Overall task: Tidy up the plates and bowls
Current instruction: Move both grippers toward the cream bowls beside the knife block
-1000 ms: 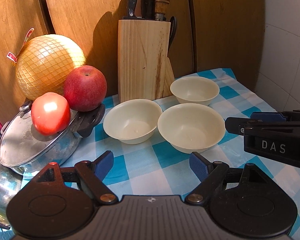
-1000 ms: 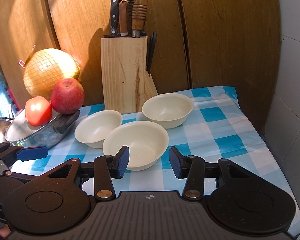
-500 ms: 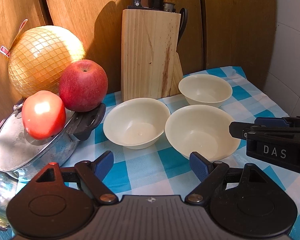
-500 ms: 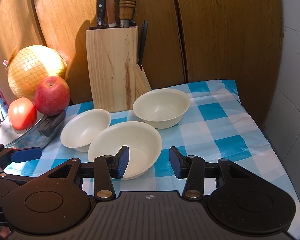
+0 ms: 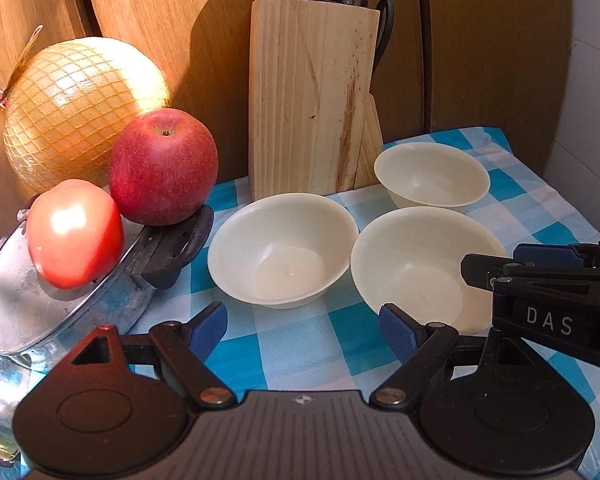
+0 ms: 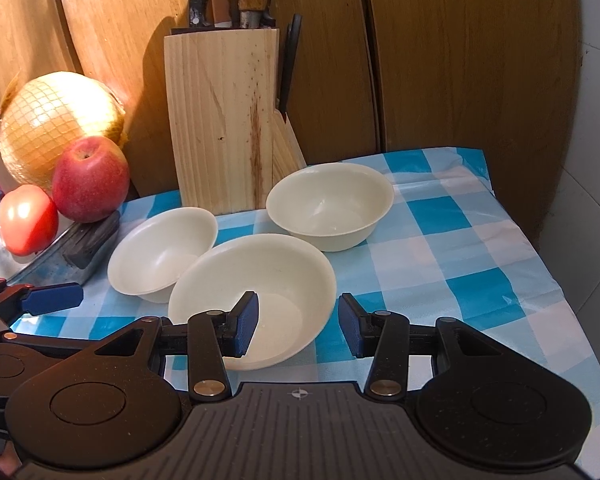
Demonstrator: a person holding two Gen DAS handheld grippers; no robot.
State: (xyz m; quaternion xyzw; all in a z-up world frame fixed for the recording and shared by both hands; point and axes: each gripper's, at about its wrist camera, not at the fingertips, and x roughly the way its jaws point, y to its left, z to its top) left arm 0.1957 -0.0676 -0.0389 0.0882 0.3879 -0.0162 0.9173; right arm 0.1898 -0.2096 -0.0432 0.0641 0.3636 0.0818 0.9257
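From the left wrist, the left gripper (image 5: 302, 330) hangs with jaws apart and nothing between them, above the checked cloth (image 5: 300, 344) just short of the left bowl (image 5: 282, 248). The near bowl (image 5: 424, 268) sits beside it, rims almost touching, and the far bowl (image 5: 432, 178) lies behind, by the knife block (image 5: 312, 96). An apple (image 5: 163, 166) and a tomato (image 5: 75, 234) rest on a pot lid (image 5: 16, 300), with a netted pomelo (image 5: 76, 108) behind. From the right wrist, the right gripper (image 6: 298, 326) is released too, half spread, its left pad over the near bowl's (image 6: 256, 280) hollow and its right pad outside the rim, pressing nothing. The left gripper's blue pad (image 6: 52, 304) shows at the left edge.
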